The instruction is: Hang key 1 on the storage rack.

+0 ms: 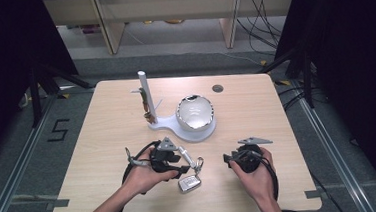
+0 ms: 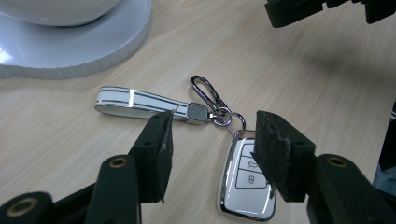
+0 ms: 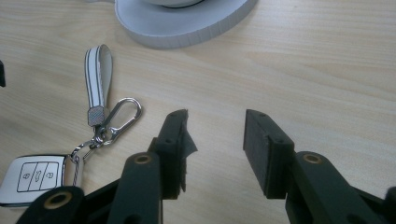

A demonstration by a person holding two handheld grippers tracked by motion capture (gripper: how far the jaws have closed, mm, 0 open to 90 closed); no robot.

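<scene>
- I have my left gripper [image 2: 210,140] low over the car key fob [image 2: 245,179], jaws spread and pinching nothing. No pad touches the fob yet.
- From the left gripper view the fob lies flat on the worktop [image 2: 303,79] between the jaws, crowding the right-hand pad, which covers part of its edge. Its long axis runs roughly six to twelve o'clock, ring end at twelve.
- From that ring the keychain runs on: a silver carabiner clip [image 2: 205,91] pointing to about eleven, and a white leather strap [image 2: 135,101] lying out toward nine o'clock.
- In the high view the fob [image 1: 189,184] sits at about four o'clock from my left hand [image 1: 148,171], near the front edge of the worktop.
- My right gripper [image 3: 215,140] is spread and empty over bare wood; the fob [image 3: 37,179] lies at about nine o'clock from it, well apart. The left is clearly the nearer.
- I judge the next move turns on centring: shift slightly toward the right-hand pad, so both pads meet the fob's long sides.
- The white stand [image 1: 190,128] with its bowl sits at twelve o'clock, clear of this.
</scene>
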